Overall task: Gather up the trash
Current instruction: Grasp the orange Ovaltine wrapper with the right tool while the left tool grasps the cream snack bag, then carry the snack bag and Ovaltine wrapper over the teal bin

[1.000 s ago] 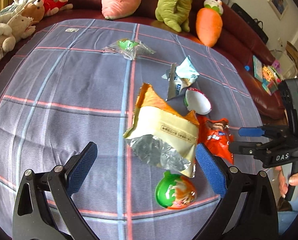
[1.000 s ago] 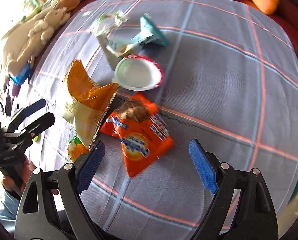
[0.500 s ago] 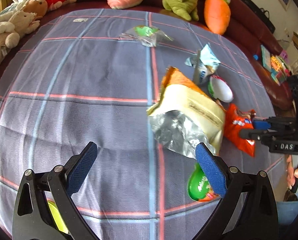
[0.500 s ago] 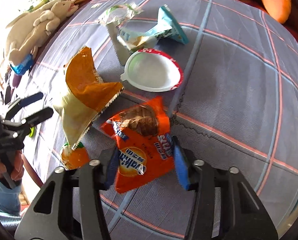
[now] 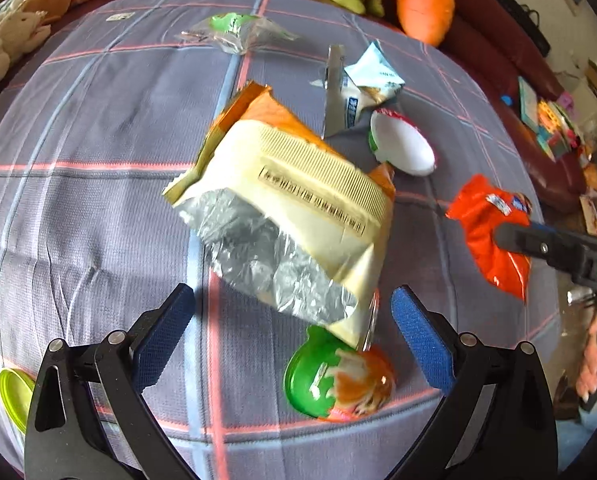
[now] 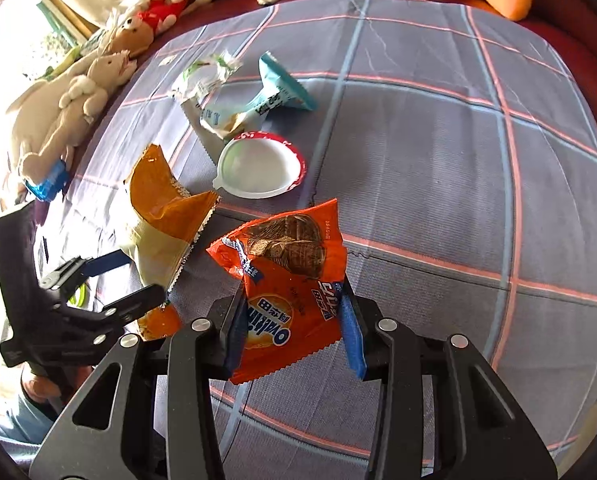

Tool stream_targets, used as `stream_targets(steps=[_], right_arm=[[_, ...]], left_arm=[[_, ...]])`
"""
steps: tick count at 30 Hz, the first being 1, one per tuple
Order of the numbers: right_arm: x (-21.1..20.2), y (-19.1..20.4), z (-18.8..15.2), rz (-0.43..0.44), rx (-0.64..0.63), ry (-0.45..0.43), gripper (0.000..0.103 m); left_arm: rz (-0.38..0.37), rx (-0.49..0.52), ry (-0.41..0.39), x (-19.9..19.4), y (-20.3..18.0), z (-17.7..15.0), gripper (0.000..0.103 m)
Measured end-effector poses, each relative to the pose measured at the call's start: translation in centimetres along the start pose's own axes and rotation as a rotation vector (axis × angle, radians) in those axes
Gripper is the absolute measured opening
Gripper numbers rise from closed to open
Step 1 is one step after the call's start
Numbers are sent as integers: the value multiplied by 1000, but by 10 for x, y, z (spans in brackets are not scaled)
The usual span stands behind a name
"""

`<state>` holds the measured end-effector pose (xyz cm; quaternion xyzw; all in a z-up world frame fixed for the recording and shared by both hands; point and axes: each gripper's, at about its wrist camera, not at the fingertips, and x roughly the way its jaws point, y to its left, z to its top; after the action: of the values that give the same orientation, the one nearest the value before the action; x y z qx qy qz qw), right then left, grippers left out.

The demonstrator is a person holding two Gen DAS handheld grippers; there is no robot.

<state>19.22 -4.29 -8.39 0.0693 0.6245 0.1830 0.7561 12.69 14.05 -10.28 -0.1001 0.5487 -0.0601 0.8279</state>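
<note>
Your right gripper [image 6: 294,320] clamps the crinkled orange foil snack wrapper [image 6: 286,280] at lower centre; your left gripper [image 5: 294,332] gapes around the torn cream-and-orange bag [image 5: 290,208].

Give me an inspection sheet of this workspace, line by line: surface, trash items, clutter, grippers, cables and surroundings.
Surface: plaid tablecloth, wrinkled.
Job's things: orange snack wrapper pinched in the right hand-held gripper; yellow chip bag, torn open; white foil lid; blue wrapper; clear green wrapper; green-orange capsule.
Clutter: lime-green round object, partly hidden at the edge.
Grippers: left hand-held gripper open, empty, near the chip bag; right shut.
Cables: nothing seen.
Surroundings: dark red sofa; carrot plush; rabbit plush.
</note>
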Motion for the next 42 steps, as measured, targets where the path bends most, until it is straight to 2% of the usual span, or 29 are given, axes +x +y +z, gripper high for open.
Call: stream_targets(steps=[6, 7, 9, 10, 11, 12, 17, 20, 24, 30, 35, 42], right_arm=[[-3, -9, -2, 10, 33, -16, 39], [-4, -10, -3, 12, 37, -17, 39], [-5, -15, -4, 18, 47, -20, 39], [-5, -17, -5, 20, 52, -22, 39], [-6, -19, -5, 21, 56, -23, 39], [-6, -21, -6, 22, 63, -25, 39], [-10, -31, -10, 44, 88, -37, 39], [-15, -34, -12, 57, 96, -49, 38], [-26, -43, -17, 71, 109, -73, 39], [-49, -63, -28, 82, 141, -126, 38], [-77, -94, -42, 81, 194, -187, 38], [-128, -157, -69, 77, 316, -313, 38]], left_arm=[[67, -54, -38, 11, -10, 18, 98], [73, -59, -47, 11, -11, 20, 96], [105, -54, -81, 9, -15, 22, 82], [86, -53, -84, 9, -18, 25, 69], [70, -58, -80, 10, -19, 27, 50], [70, -63, -77, 10, -19, 29, 40], [61, -62, -96, 5, -19, 31, 16], [61, -57, -107, -4, -20, 26, 11], [35, -46, -122, -20, -26, 20, 10], [9, 26, -160, -37, -66, 22, 9], [-41, 98, -166, -42, -110, 24, 9], [-135, 266, -134, -32, -204, 31, 9]])
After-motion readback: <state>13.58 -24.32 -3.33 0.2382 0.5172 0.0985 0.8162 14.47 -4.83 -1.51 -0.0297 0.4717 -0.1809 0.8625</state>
